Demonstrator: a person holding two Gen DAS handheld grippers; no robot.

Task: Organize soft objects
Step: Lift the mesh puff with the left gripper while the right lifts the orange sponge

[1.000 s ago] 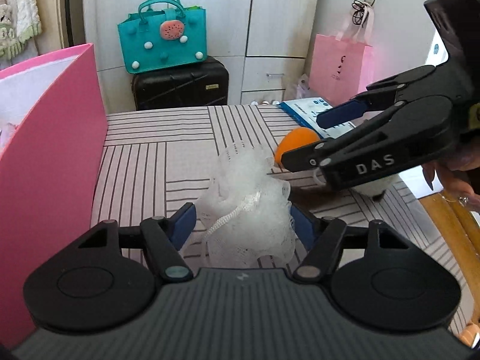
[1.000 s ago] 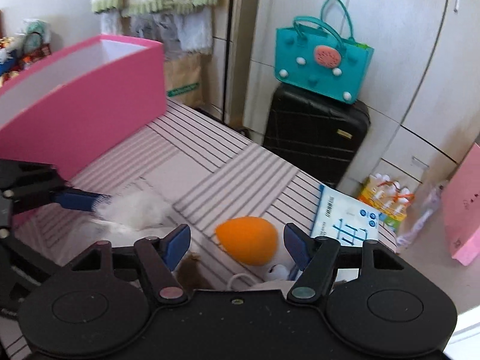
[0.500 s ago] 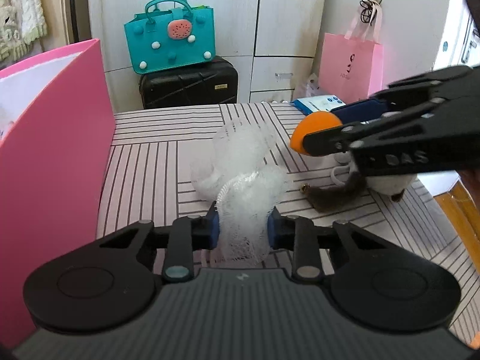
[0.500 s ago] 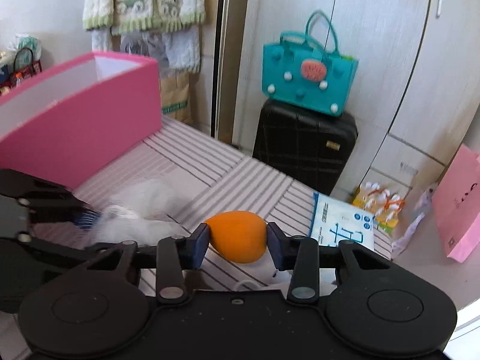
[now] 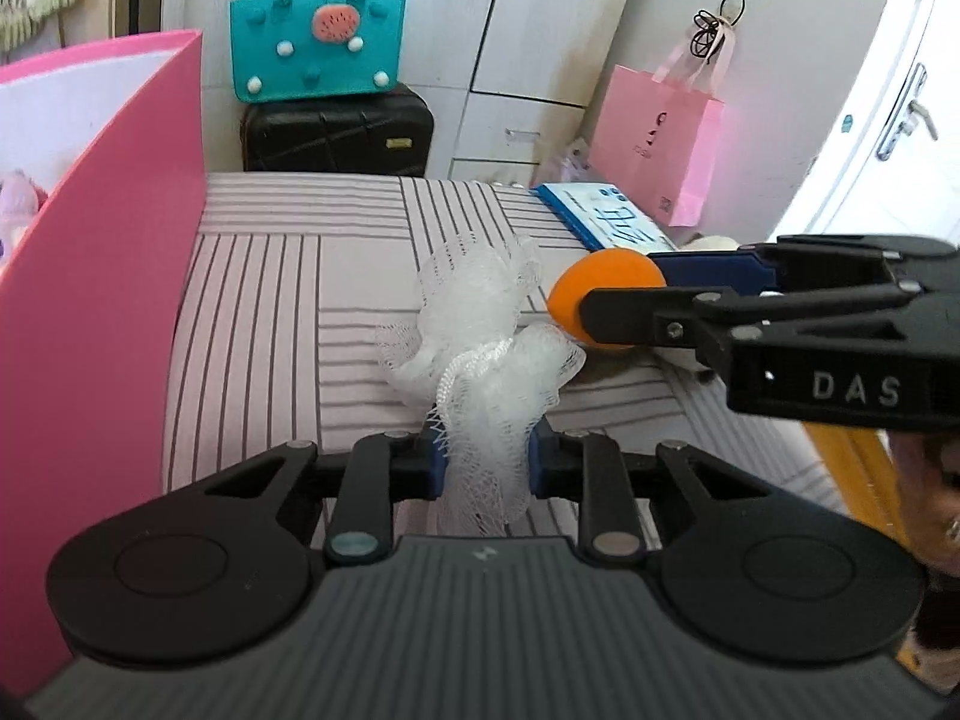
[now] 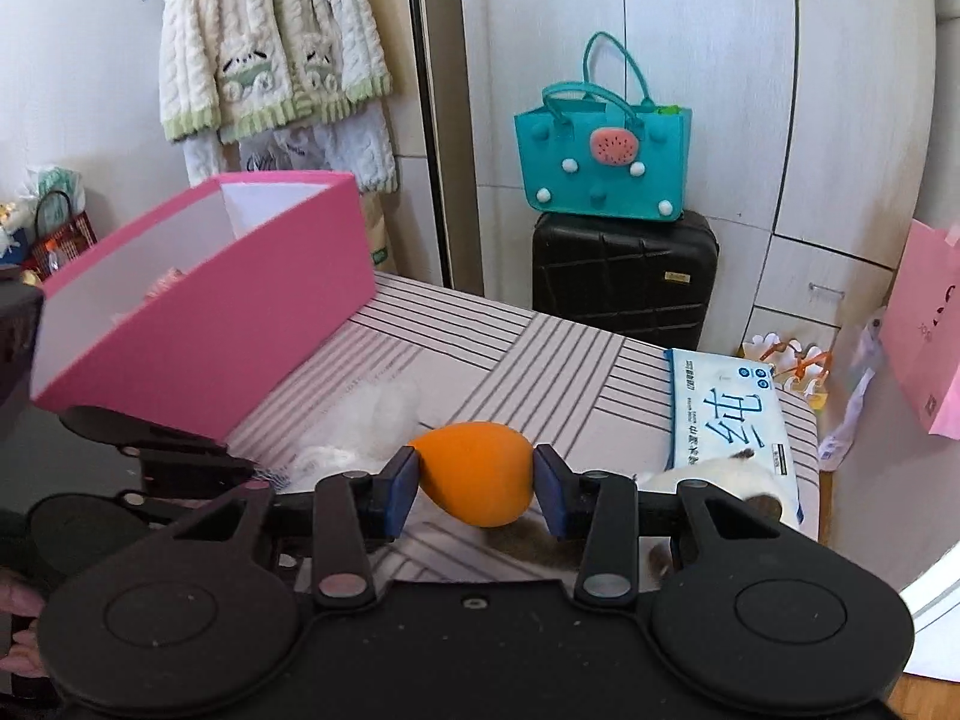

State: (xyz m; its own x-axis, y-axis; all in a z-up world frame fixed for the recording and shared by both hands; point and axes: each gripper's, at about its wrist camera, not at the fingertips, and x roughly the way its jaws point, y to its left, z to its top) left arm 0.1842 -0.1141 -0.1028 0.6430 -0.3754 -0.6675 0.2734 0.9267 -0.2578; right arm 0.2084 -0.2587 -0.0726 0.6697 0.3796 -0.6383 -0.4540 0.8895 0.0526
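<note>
Both grippers grasp cargo for the open pink rectangular box (image 6: 198, 306): the left gripper (image 5: 483, 459) pinches the white mesh bath pouf (image 5: 480, 354) just beside the box, while the right gripper (image 6: 474, 483) clamps the orange egg-shaped sponge (image 6: 477, 471) farther from it, above the striped cloth (image 6: 510, 360).

both wrist views look forward and down along their jaws, close over the striped tabletop (image 5: 270, 300), sharing the pink box (image 6: 240, 312) and teal bag (image 5: 318, 42).
</note>
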